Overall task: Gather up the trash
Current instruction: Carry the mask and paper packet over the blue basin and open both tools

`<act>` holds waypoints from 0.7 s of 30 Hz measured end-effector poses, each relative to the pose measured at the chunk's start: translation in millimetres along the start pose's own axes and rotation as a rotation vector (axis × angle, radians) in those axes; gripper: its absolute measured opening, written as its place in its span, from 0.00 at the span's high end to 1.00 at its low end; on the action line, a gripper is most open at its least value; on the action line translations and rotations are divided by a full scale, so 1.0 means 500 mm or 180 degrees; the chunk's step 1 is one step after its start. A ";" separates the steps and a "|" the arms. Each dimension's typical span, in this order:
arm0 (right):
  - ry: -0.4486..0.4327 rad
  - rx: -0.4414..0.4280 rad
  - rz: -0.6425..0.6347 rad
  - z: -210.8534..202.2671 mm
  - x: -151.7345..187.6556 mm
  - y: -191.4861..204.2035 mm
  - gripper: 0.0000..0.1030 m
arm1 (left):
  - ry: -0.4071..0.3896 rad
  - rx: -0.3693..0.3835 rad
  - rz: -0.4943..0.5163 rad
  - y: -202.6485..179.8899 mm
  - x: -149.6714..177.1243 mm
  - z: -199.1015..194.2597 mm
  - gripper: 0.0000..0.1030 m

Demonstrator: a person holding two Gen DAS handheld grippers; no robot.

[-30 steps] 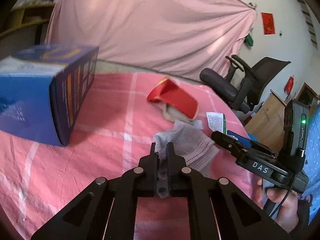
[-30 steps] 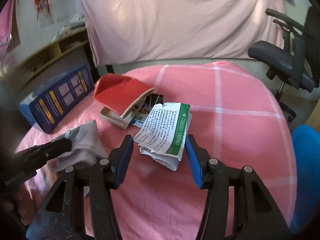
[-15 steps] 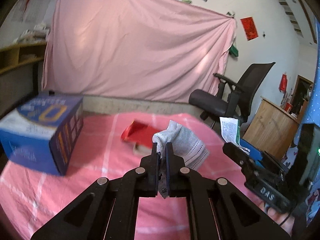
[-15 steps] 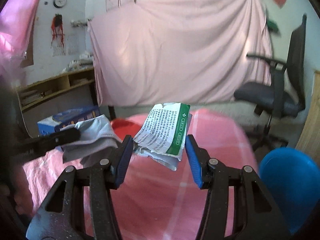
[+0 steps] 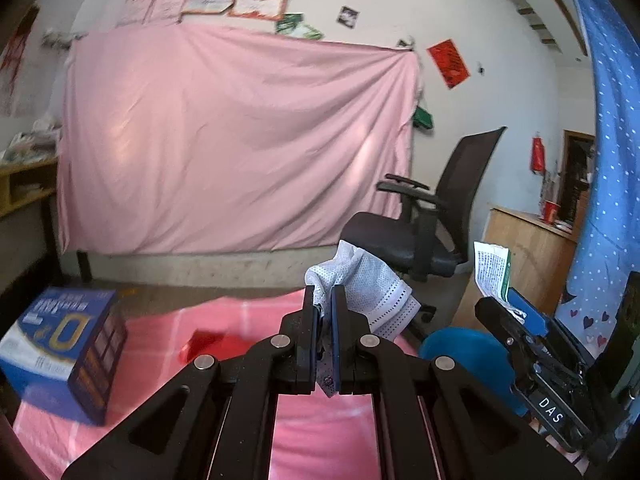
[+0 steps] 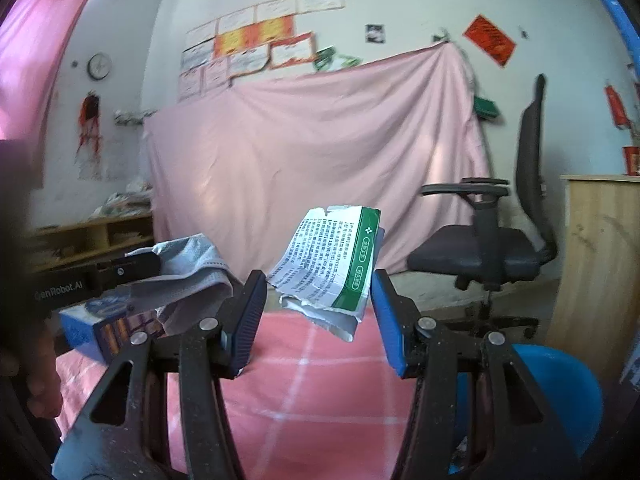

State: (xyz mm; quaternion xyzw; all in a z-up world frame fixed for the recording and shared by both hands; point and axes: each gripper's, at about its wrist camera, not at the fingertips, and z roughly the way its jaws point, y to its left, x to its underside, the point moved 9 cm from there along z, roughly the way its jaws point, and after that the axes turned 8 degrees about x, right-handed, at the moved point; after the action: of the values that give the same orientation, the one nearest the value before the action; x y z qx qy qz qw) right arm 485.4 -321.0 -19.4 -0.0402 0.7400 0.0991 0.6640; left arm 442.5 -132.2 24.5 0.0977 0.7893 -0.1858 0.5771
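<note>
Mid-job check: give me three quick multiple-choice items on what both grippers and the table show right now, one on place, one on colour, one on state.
1. Where is the blue bin?
A. on the table
B. low at the right, beside the pink table
C. on the office chair

2. What colour is the band on the printed packet?
A. green
B. red
C. yellow

3. How does the left gripper stand?
A. wide open, nothing in it
B. open above the mask
C. shut on the face mask

Answers:
1 B, the bin shows below the table's edge at the right.
2 A, a green strip runs along the packet held in the right gripper.
3 C, its pads pinch the mask, which hangs clear of the table.
</note>
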 end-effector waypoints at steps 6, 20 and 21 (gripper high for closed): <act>-0.0019 0.0324 0.0157 -0.015 -0.013 -0.090 0.25 | 0.0048 0.0233 0.0124 -0.083 -0.017 0.057 0.97; 0.0265 0.0907 0.0511 -0.033 0.026 -0.282 0.25 | 0.0393 0.0607 0.0222 -0.239 0.017 0.195 0.97; 0.0303 0.0947 0.0566 -0.033 0.030 -0.298 0.25 | 0.0424 0.0631 0.0227 -0.249 0.023 0.205 0.97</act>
State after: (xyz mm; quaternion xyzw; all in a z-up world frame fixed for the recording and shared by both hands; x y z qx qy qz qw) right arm 495.8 -469.0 -46.6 0.1195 0.7778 0.0448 0.6155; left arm 482.7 -288.0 9.0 0.1944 0.7996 -0.2353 0.5171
